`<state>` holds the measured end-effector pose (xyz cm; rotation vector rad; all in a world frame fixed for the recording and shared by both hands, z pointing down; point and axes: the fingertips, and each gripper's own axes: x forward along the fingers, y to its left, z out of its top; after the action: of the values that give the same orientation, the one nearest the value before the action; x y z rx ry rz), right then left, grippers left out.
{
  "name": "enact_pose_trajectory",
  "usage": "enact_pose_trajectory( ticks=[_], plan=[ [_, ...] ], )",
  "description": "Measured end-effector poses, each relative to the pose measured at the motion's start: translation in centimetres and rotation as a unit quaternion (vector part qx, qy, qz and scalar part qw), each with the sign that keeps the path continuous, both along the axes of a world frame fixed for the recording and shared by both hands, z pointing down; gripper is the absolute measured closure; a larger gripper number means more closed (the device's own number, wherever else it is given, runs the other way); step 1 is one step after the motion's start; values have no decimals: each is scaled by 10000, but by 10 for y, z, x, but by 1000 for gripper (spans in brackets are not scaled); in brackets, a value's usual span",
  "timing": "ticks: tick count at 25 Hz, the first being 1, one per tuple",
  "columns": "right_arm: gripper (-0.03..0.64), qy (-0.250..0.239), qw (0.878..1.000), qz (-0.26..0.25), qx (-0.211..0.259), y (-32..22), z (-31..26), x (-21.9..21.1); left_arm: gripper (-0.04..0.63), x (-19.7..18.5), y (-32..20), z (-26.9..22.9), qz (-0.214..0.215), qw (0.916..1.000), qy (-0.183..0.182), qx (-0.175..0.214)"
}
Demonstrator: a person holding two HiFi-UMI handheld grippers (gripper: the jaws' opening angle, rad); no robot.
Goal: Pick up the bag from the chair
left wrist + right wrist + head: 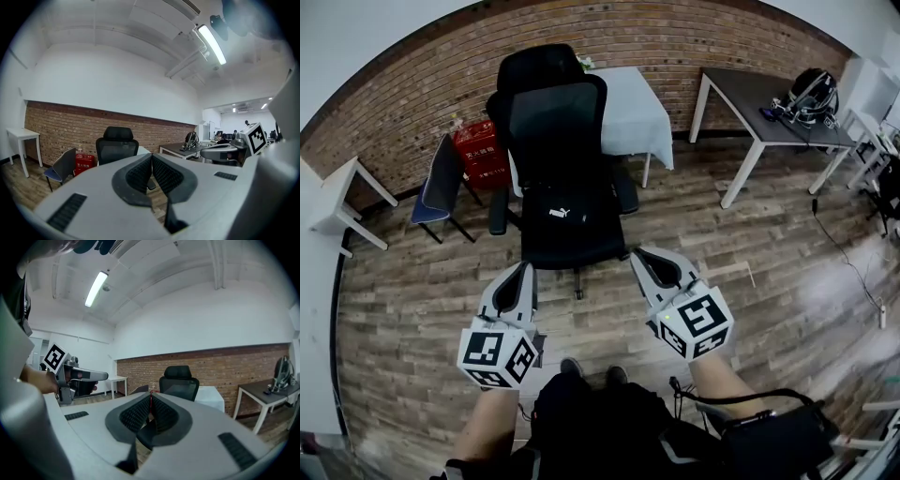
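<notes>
L gripper (526, 270) & R gripper (640, 255), both clenched empty, hover just short of chair (555, 103): approach step. Next I need jaws open, then reach bag (562, 220) on its seat.

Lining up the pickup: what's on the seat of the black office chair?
A black bag with a small white logo lies on the seat of the office chair. It covers most of the seat, and its handles cannot be made out.

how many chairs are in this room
2: the black office chair in the middle, with the black bag on its seat, and a smaller blue chair to its left, beside the red box. More may be hidden past the right edge.
</notes>
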<state>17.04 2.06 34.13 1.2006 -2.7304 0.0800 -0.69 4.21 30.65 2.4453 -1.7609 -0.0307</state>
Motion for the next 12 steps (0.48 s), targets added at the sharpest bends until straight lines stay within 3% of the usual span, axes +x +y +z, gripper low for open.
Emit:
enact_pose_trajectory(
  ticks=[5,12],
  plan=[
    [598,-72,10000,21,-4,-25,6,-6,583,-7,-24,10,50,9999,111,-31],
    [598,253,9995,148,78,-72,6,-31,583,-27,-74,17,218,9993,298,22]
  ],
)
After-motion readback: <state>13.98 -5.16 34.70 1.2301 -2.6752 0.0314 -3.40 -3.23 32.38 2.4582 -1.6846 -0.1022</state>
